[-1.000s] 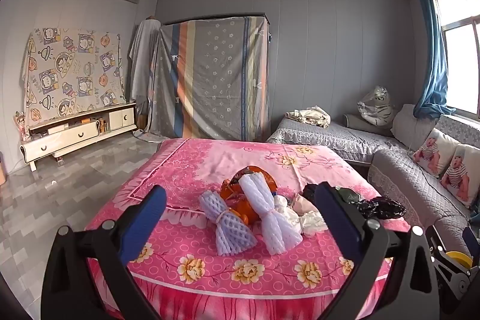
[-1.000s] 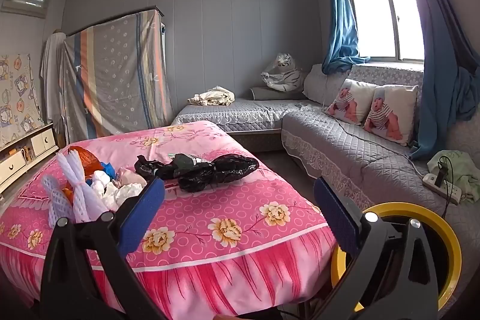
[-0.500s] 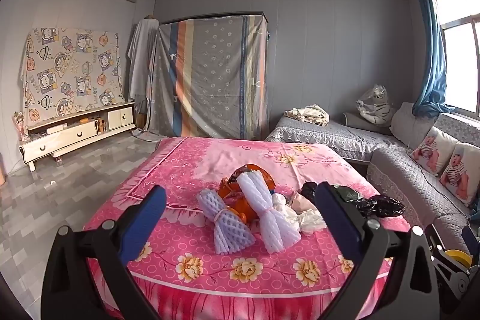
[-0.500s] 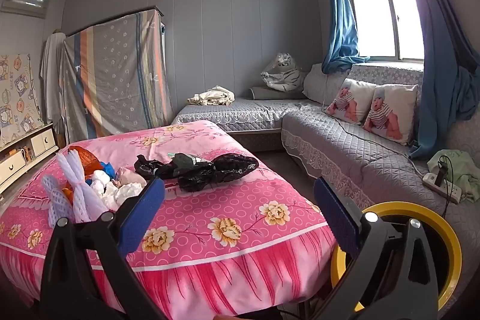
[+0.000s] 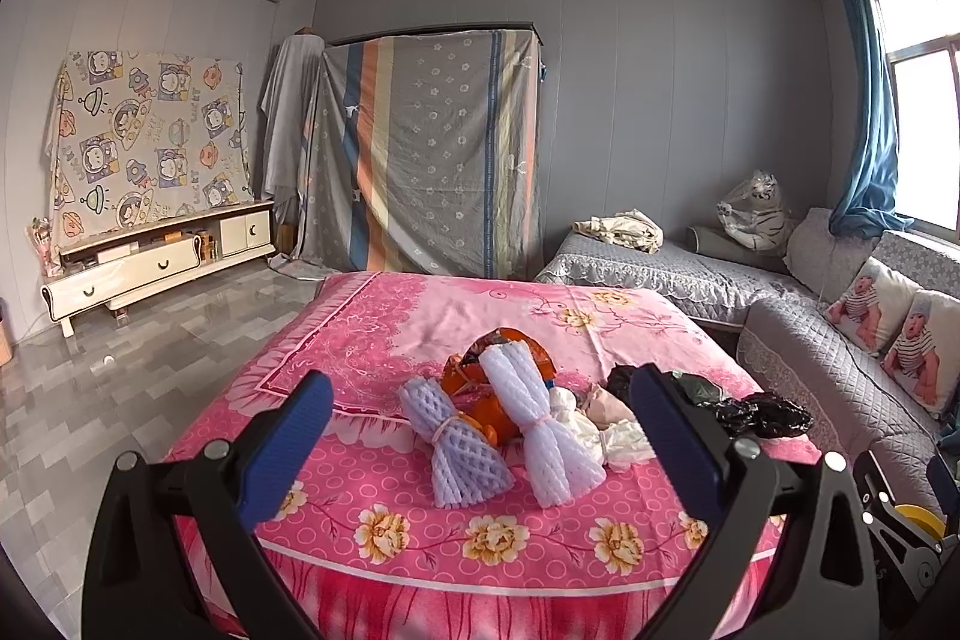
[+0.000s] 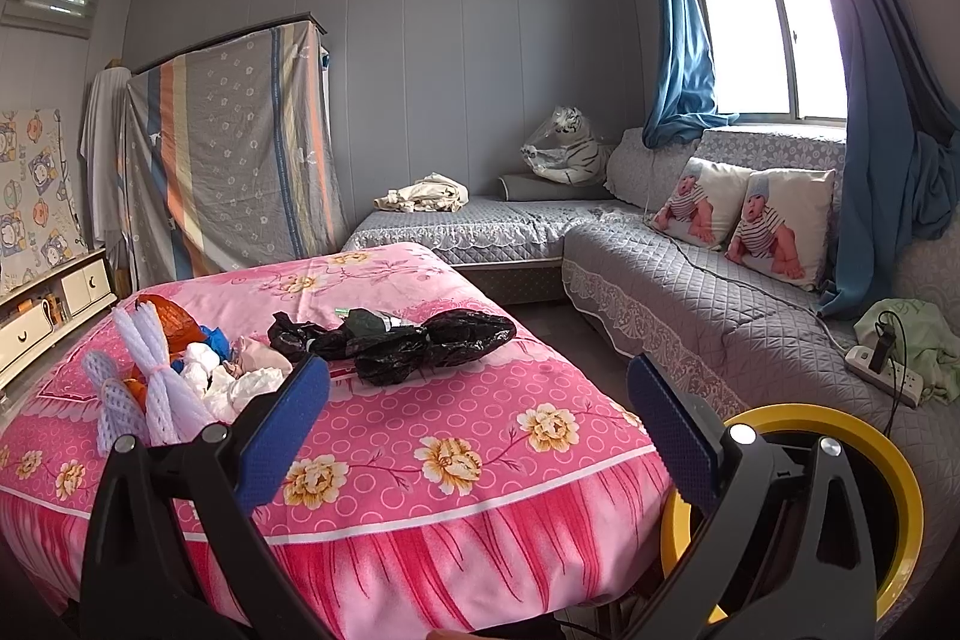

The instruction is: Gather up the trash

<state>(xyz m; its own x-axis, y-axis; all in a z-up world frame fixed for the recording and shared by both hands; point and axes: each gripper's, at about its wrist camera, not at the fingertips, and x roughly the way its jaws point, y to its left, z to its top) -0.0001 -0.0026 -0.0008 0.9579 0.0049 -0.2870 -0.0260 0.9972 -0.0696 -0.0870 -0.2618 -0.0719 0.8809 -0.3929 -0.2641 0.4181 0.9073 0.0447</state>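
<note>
The left tool (image 5: 480, 427) has black angular plastic arms, silver screw heads at the joints, and flat blue textured pads (image 5: 288, 445). The right tool (image 6: 477, 415) looks identical: black frame, silver screws, blue ribbed pads (image 6: 669, 430).

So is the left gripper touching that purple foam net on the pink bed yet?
Apart. In the left wrist view the left gripper is open and short of the bed; the purple foam net lies between its fingers only by line of sight.
</note>
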